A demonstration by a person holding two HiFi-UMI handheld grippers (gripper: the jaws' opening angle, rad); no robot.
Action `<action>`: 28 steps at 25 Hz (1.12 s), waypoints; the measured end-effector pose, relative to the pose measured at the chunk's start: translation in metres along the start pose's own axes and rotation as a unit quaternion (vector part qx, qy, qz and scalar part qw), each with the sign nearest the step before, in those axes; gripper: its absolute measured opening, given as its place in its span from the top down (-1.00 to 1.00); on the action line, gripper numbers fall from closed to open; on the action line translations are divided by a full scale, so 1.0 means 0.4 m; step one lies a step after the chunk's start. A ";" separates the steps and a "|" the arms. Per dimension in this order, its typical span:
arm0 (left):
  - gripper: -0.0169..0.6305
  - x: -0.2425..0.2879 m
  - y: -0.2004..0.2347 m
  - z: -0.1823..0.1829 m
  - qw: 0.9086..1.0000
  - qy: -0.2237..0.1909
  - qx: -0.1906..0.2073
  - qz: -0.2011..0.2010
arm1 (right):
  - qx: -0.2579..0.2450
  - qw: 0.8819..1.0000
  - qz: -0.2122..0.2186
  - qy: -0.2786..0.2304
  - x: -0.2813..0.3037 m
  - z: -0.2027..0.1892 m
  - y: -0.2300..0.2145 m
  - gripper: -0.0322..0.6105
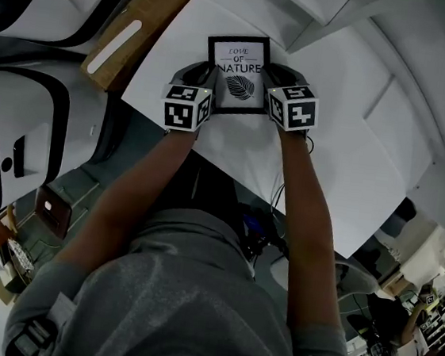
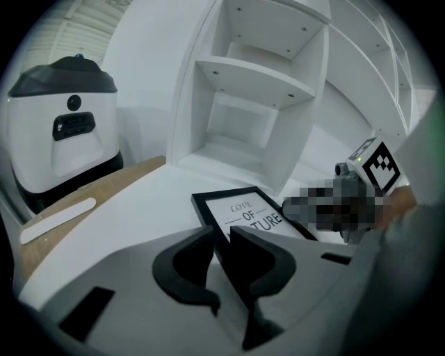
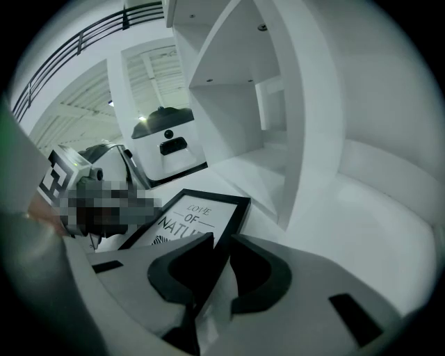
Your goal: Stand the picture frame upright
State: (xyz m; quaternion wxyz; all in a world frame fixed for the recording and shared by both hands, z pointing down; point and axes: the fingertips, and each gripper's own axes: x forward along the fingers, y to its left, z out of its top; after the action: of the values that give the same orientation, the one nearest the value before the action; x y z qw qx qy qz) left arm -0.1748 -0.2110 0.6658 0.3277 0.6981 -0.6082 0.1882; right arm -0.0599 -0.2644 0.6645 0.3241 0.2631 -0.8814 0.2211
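The black picture frame (image 1: 237, 73) with a leaf print and the words "LOVE OF NATURE" lies face up on the white table (image 1: 345, 155), between my two grippers. My left gripper (image 1: 207, 77) is shut on its left edge, and the left gripper view shows the black rim (image 2: 243, 212) running in between the jaws of that gripper (image 2: 221, 240). My right gripper (image 1: 271, 77) is shut on its right edge. In the right gripper view the frame (image 3: 198, 212) passes between the jaws of that gripper (image 3: 222, 243). I cannot tell whether the frame is lifted off the table.
A white shelf unit (image 2: 257, 90) stands just behind the frame. A wooden board (image 1: 148, 21) with a white strip (image 1: 114, 45) lies to the left. White and black machines (image 1: 21, 126) stand beyond the table's left edge.
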 end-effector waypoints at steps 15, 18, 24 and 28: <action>0.71 0.021 -0.038 -0.008 0.998 0.017 0.057 -0.033 | 0.051 0.998 -0.027 0.000 -0.049 -0.066 -0.001 0.62; 0.71 0.022 -0.052 -0.012 0.996 0.023 0.070 -0.045 | 0.064 0.998 -0.029 0.001 -0.065 -0.084 0.001 0.63; 0.72 0.020 -0.090 -0.022 0.992 0.031 0.099 -0.072 | 0.077 0.996 -0.037 0.007 -0.109 -0.123 0.009 0.63; 0.72 0.031 -0.115 -0.030 0.989 0.035 0.113 -0.088 | 0.085 0.995 -0.044 0.011 -0.128 -0.154 0.005 0.64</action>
State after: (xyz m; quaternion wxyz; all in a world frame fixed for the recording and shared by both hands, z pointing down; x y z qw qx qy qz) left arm -0.1263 -0.2097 0.6721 0.2831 0.7744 -0.5072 0.2509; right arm 0.0003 -0.2120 0.6712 0.3200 0.3254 -0.8434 0.2834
